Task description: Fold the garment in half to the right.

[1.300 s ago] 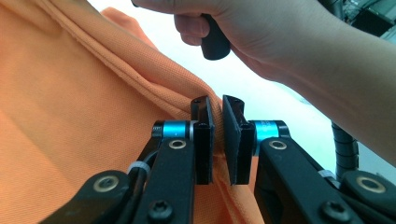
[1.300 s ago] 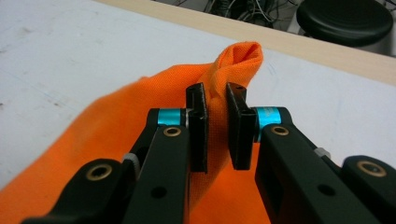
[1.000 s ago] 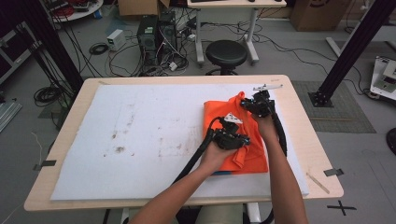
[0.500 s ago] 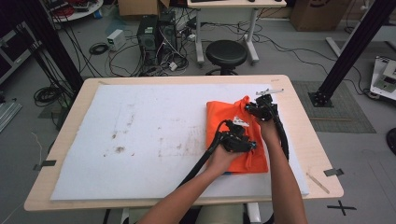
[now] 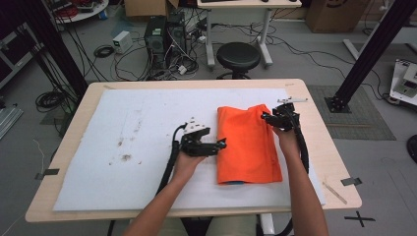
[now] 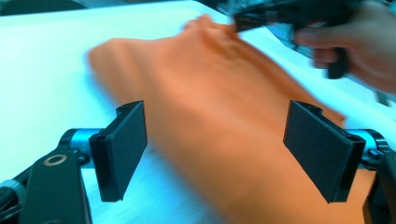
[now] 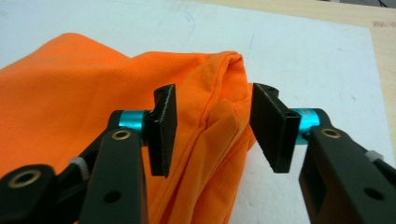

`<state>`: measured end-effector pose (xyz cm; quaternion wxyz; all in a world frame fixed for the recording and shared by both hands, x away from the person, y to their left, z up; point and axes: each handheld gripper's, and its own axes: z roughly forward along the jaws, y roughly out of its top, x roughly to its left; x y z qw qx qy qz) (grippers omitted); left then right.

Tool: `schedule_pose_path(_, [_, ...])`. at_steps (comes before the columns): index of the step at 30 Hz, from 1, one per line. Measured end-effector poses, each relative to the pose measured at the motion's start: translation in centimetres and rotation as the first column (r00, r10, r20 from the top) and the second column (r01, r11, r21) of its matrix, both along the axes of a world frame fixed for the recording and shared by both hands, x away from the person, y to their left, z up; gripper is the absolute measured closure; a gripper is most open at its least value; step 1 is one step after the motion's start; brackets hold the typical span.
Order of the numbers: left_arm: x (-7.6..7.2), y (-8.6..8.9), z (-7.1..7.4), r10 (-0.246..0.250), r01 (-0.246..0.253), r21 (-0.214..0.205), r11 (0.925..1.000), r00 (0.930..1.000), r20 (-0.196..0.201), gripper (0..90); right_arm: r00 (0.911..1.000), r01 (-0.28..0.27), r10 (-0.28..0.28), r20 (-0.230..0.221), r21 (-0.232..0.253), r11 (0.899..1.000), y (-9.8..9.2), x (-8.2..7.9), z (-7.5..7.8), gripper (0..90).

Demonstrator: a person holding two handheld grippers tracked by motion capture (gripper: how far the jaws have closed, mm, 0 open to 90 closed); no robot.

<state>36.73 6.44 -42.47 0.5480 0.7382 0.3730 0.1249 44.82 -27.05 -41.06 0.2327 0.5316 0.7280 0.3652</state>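
An orange cloth (image 5: pixel 248 145) lies folded into a tall rectangle on the white sheet (image 5: pixel 123 123), right of the middle. My left gripper (image 5: pixel 220 144) lies just off the cloth's left edge and points right at it. In the left gripper view its jaws (image 6: pixel 215 149) stand wide apart after just opening, with the orange cloth (image 6: pixel 210 93) ahead of them and nothing pressed. My right gripper (image 5: pixel 268 118) is at the cloth's far right corner. Its jaws (image 7: pixel 212 128) have just been opening and straddle the bunched corner fold (image 7: pixel 224 116) without pinching it.
The white sheet covers most of the wooden table (image 5: pixel 334 147). Brown stains (image 5: pixel 125 157) mark the sheet at the left. A thin wooden stick (image 5: pixel 334 192) lies near the front right corner. A black stool (image 5: pixel 238 56) stands beyond the far edge.
My left gripper has let go and slid left off the cloth to its left edge. The right gripper's jaws have opened at the far corner. The cloth now lies flatter.
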Motion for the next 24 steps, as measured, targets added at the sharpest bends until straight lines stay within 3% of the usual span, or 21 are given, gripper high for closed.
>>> schedule_pose_path(7, [-0.2, 6.0, -1.1, 0.085, -0.084, -0.009, 0.9964, 0.996, 0.029, 22.1, 0.999, -0.037, 0.037, 0.025, -0.01, 0.999, 0.1, -1.7, 0.5, 47.1])
schedule_pose_path(8, [-0.2, 6.8, -1.2, 0.093, -0.093, -0.007, 0.9956, 0.9951, 0.031, 22.1, 0.9985, -0.043, 0.044, 0.033, -0.015, 0.999, 0.1, -2.0, 0.6, 48.0])
schedule_pose_path(10, [-0.2, 8.2, -1.4, 0.101, -0.101, -0.007, 0.9948, 0.9943, 0.033, 22.1, 0.9977, -0.054, 0.055, 0.038, -0.036, 0.998, 0.0, -2.7, 0.7, 59.2])
schedule_pose_path(13, [-0.3, 10.1, -1.6, 0.122, -0.122, 0.002, 0.9925, 0.9908, 0.059, 22.1, 0.9964, -0.082, 0.083, 0.013, -0.055, 0.995, -0.2, -3.7, 0.4, 69.8])
schedule_pose_path(18, [-0.3, 12.5, -1.9, 0.15, -0.153, 0.019, 0.988, 0.9836, 0.1, 22.1, 0.9946, -0.104, 0.103, -0.007, -0.068, 0.992, -0.3, -5.4, -0.3, 71.5])
schedule_pose_path(22, [-0.1, 14.1, -1.9, 0.168, -0.172, 0.046, 0.984, 0.9825, 0.081, 22.0, 0.9913, -0.127, 0.125, -0.04, -0.054, 0.99, 0.2, -6.6, -0.9, 70.2])
schedule_pose_path(24, [0.0, 14.9, -1.9, 0.179, -0.184, 0.059, 0.9812, 0.9808, 0.078, 22.0, 0.9879, -0.147, 0.141, -0.064, -0.096, 0.984, 0.7, -6.9, -1.2, 70.3])
